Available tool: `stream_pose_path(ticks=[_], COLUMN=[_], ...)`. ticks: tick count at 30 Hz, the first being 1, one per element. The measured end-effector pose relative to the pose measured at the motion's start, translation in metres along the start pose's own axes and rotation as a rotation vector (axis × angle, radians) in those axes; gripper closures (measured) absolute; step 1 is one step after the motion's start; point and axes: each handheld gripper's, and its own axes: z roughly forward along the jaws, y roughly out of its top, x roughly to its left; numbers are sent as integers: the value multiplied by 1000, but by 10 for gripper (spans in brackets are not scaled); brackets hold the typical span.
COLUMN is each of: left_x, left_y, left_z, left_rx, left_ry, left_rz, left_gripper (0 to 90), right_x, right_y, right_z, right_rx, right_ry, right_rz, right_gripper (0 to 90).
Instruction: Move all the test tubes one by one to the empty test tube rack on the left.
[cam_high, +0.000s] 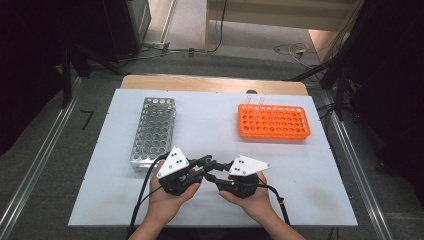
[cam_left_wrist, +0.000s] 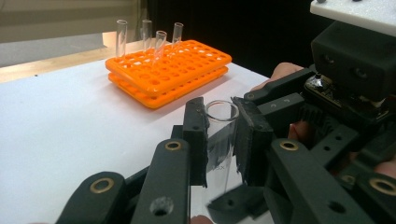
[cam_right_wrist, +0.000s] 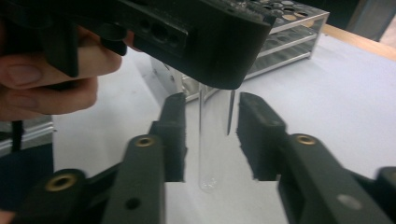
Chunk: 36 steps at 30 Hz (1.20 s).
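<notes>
a person's two hands meet at the lower centre of the high view, each wrapped around a black two-jaw gripper above a white table (cam_high: 210, 125). the left gripper (cam_high: 209, 161) and the right gripper (cam_high: 212, 172) point toward each other, their tips almost touching.

in the left gripper view, the left gripper (cam_left_wrist: 219, 140) pinches a clear glass test tube (cam_left_wrist: 220, 135) at the centre of the frame; its two pads press on the tube's sides just below the open rim, and the tube stands upright. the right gripper's black body sits at the right edge of that frame, close behind.

in the right gripper view, the right gripper (cam_right_wrist: 210, 135) is spread, its pads standing clear of the test tube (cam_right_wrist: 205, 149) on both sides; the tube hangs between them in the middle of the frame, rounded bottom down, while the left gripper's dark body covers its top at the upper centre.

farther back, a metal wire rack (cam_high: 154, 132) lies left of centre in the high view, and an orange plastic rack (cam_high: 273, 122) sits at the upper right. in the left gripper view, four glass tubes (cam_left_wrist: 148, 37) stand along the far side of the orange rack (cam_left_wrist: 168, 70), two upright and two leaning.
</notes>
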Motion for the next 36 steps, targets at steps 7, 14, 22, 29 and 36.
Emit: stream_pose_path(ticks=[7, 14, 22, 29, 36], left_x=[5, 16, 34, 57, 87], left_y=[3, 11, 26, 45, 57], left_z=[-4, -15, -26, -37, -38], left_rx=[-1, -25, -49, -74, -79], left_ry=[25, 59, 118, 177, 235], left_rz=[-1, -18, -11, -15, -23], left_gripper=[761, 761, 761, 761, 761], right_x=[-7, -21, -39, -51, -62], right_y=[1, -6, -22, -37, -42], right_z=[-11, -30, -59, -79, -87], right_rx=[-24, -30, -49, -47, -53], right_ry=[24, -19, -53, -94, -123], right_rz=[25, 50, 76, 115, 134], right_gripper=[251, 9, 0, 0, 0])
